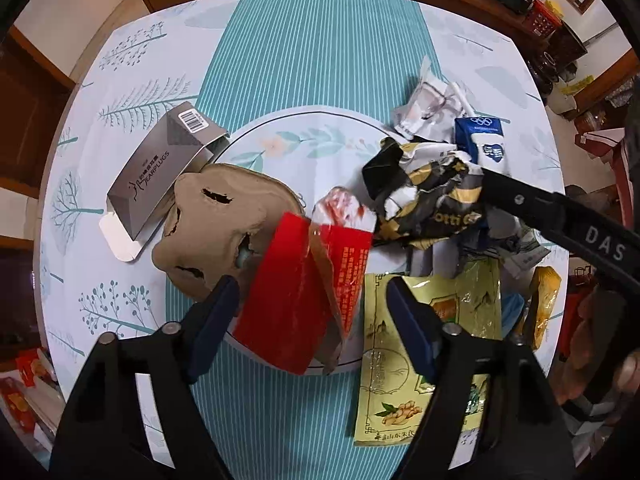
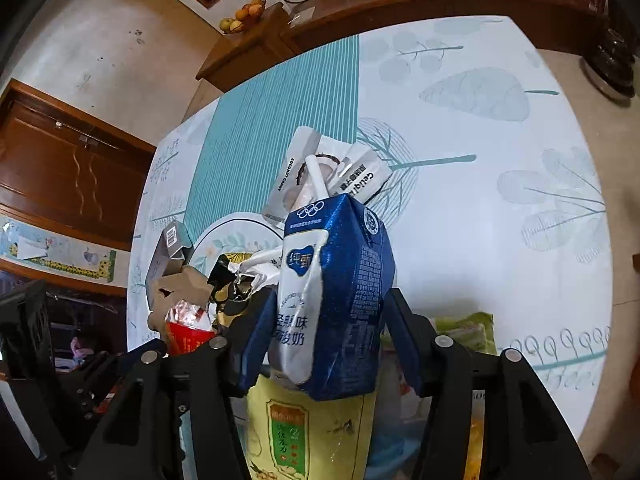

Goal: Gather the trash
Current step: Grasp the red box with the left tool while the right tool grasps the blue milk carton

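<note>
A pile of trash lies on and around a round floral plate. My left gripper is open low over the plate, its fingers either side of a torn red carton without squeezing it. Beside the carton are a brown pulp tray, a grey earplugs box, a crumpled black-and-gold wrapper and a yellow-green ginger bag. My right gripper is shut on a dented blue milk carton, held upright above the ginger bag. The carton also shows in the left wrist view.
White coconut-candy wrappers lie just beyond the carton, and an orange-yellow packet sits at the pile's right. The tablecloth stretches bare to the right. A wooden sideboard runs behind the table. A hand shows at the right edge.
</note>
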Demonstrator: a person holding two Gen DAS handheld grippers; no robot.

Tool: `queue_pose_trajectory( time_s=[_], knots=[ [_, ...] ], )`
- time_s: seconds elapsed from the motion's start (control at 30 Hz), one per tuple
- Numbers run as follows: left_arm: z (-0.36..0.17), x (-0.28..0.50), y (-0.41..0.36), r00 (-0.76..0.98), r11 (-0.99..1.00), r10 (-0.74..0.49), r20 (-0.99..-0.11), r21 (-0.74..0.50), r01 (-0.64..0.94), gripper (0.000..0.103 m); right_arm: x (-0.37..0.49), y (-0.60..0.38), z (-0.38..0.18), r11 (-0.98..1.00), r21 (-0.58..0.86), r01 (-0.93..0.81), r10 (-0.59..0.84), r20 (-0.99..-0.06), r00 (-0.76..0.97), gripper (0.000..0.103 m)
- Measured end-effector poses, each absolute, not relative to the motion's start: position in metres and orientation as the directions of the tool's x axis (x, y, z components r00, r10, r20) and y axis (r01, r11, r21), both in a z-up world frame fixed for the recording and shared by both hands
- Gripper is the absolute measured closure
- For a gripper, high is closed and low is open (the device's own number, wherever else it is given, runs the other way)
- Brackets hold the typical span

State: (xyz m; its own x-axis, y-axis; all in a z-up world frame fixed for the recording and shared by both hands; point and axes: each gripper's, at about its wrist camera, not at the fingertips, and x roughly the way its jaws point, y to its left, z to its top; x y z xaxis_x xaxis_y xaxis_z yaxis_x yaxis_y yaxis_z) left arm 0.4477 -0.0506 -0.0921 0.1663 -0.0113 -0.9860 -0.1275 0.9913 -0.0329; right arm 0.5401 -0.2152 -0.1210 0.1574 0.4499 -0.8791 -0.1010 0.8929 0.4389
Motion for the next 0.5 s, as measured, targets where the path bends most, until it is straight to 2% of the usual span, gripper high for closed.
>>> queue_pose_trajectory(
  time_s=[0.07, 0.13, 0.33, 0.5],
  knots=[
    [-0.092, 0.449, -0.051, 0.13, 0.989, -0.042, -0.991, -0.06, -0.133, 0.049, 0.543, -0.217, -0.125, 0.886, 0.453, -0.103, 0.464, -0.875, 0.141, 0.045],
    [-0.092, 0.447, -0.052, 0.104, 0.983, -0.086, -0.991, -0.102, -0.151, 0.049, 0.544, -0.219, -0.126, 0.879, 0.465, -0.108, 0.476, -0.869, 0.133, 0.046],
    [-0.104, 0.453, -0.048, 0.07, 0.974, -0.081, -0.994, -0.094, -0.205, 0.049, 0.537, -0.219, -0.121, 0.867, 0.47, -0.162, 0.491, -0.861, 0.129, 0.049],
    [-0.12, 0.463, -0.051, 0.027, 0.968, -0.102, -0.994, -0.106, -0.229, 0.049, 0.535, -0.227, -0.126, 0.852, 0.51, -0.12, 0.522, -0.846, 0.107, 0.047]
  ],
)
